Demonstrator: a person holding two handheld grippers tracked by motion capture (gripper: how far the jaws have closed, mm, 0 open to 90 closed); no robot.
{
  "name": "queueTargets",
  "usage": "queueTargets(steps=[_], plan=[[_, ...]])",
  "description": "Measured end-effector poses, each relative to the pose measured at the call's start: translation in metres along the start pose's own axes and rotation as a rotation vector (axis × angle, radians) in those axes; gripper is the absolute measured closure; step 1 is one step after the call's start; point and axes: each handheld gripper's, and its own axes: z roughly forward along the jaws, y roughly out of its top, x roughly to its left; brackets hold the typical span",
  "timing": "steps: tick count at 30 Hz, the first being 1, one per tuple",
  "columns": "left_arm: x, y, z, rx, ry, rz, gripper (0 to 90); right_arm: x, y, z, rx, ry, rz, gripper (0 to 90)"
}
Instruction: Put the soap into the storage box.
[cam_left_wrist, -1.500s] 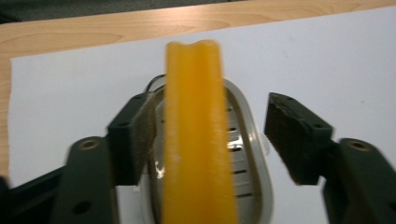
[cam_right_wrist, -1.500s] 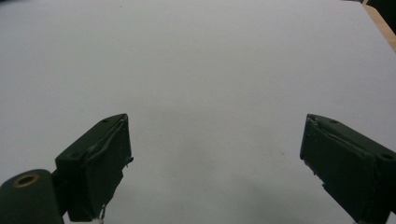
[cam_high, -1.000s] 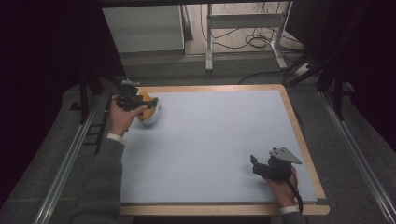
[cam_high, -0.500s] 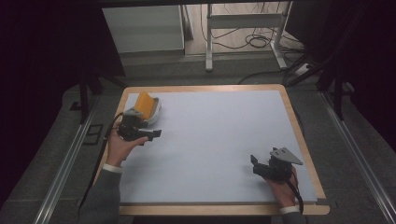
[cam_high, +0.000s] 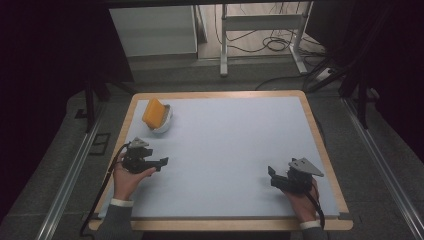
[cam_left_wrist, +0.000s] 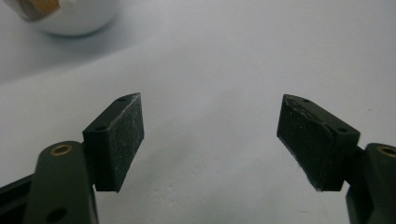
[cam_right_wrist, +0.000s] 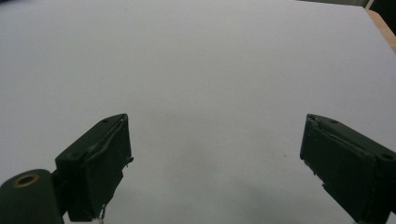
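You had the orange sponge (cam_high: 154, 113) resting in the white bowl (cam_high: 163, 125); left gripper (cam_high: 161, 163) and right gripper (cam_high: 271, 176) sat apart-jawed, empty, nothing left.

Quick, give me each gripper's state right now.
Left gripper: open, holding nothing, clear of the white bowl.
Right gripper: open, holding nothing.
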Motion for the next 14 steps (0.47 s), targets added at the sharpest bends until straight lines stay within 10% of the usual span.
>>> queueTargets(steps=[14], plan=[[-0.0022, -0.0114, 0.0059, 0.044, -0.035, 0.037, 24.1, 0.0001, -0.0003, -0.0008, -0.012, 0.014, -0.007, 8.9]])
